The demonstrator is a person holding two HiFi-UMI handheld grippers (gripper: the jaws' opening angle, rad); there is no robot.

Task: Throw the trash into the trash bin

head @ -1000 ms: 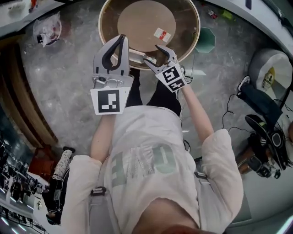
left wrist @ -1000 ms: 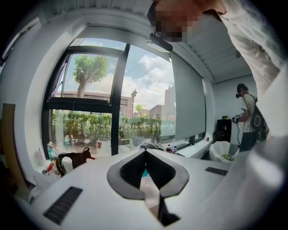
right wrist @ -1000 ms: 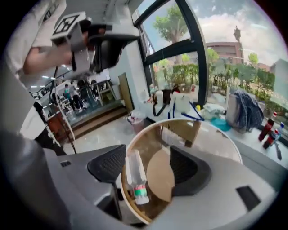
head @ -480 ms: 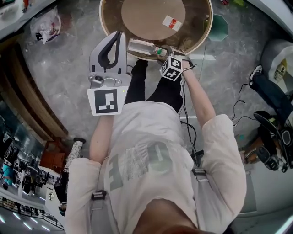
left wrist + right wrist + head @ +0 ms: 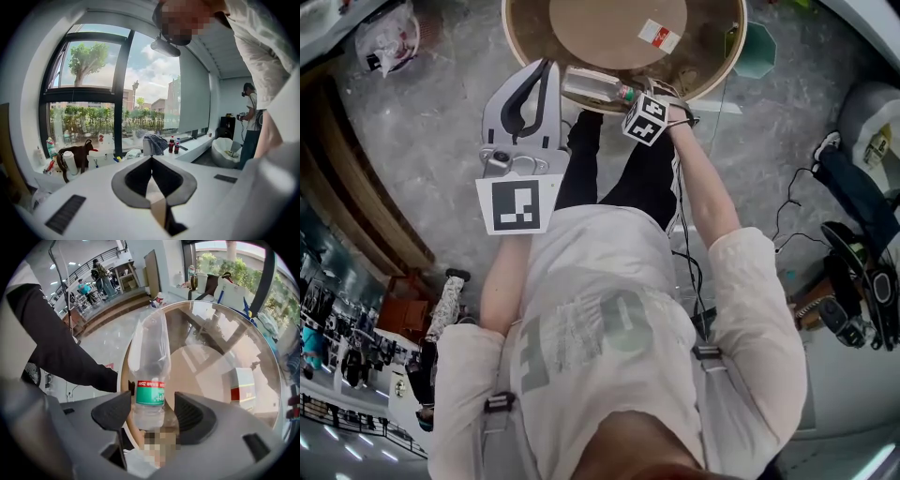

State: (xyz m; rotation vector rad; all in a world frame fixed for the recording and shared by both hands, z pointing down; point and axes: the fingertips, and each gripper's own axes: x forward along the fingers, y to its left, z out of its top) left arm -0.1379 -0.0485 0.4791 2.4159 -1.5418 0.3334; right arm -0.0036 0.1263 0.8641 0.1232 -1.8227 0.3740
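A clear plastic bottle [image 5: 595, 89] with a green and red label lies sideways over the near rim of the round glass table [image 5: 717, 70]. My right gripper [image 5: 623, 98] is shut on its lower end. In the right gripper view the bottle [image 5: 149, 371] points away between the two dark pads [image 5: 112, 416], with the table top beyond it. My left gripper [image 5: 546, 70] hangs left of the bottle above the floor, shut and empty. In the left gripper view its jaws [image 5: 151, 164] meet at the tips and face a window.
A small white and red box [image 5: 659, 36] lies on the table. A teal hexagonal object [image 5: 757, 52] stands on the floor right of the table. Bags and cables [image 5: 853, 197] crowd the right side. A plastic bag [image 5: 384, 39] lies far left.
My right gripper went from open at the table edge to shut on the bottle, and turned so that the bottle lies sideways. The left gripper has hardly moved.
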